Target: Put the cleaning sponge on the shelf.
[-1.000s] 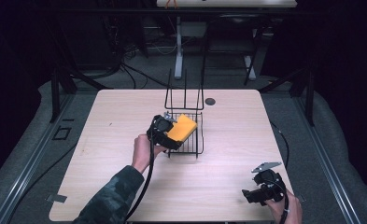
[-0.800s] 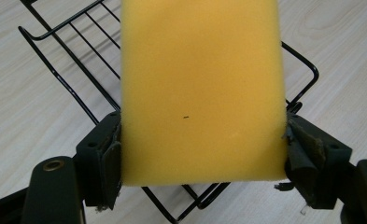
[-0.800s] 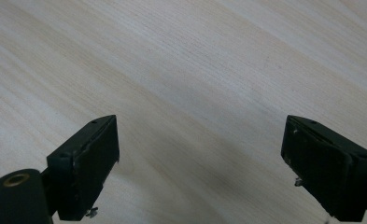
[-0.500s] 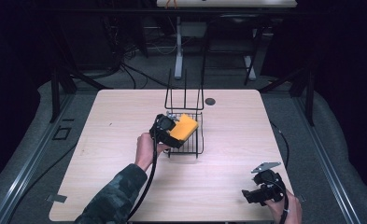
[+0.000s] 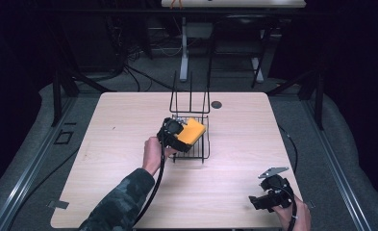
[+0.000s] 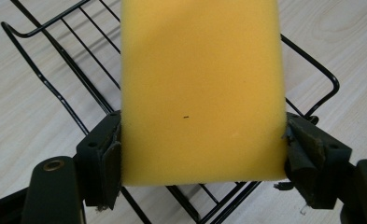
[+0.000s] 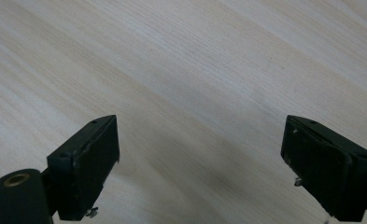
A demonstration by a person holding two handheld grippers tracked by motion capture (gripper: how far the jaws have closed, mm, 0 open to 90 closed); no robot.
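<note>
A yellow sponge (image 6: 202, 88) is clamped between the pads of my left gripper (image 6: 202, 161), which is shut on it. In the high view the sponge (image 5: 193, 131) hangs over the left part of a black wire basket (image 5: 202, 153) at the table's middle, with the left gripper (image 5: 185, 135) at the basket's left edge. Below the sponge the basket's wire floor (image 6: 78, 88) shows. My right gripper (image 5: 254, 202) rests near the table's front right corner. Its jaws stand wide apart over bare wood, the right gripper (image 7: 200, 172) open and holding nothing.
The basket has a tall wire back (image 5: 190, 94) rising at its far side. A small dark round disc (image 5: 217, 104) lies on the table behind the basket. The light wooden table (image 5: 114, 144) has dark floor and cables around it.
The left gripper with the sponge has shifted slightly toward the basket's far side. The right gripper has stayed where it was.
</note>
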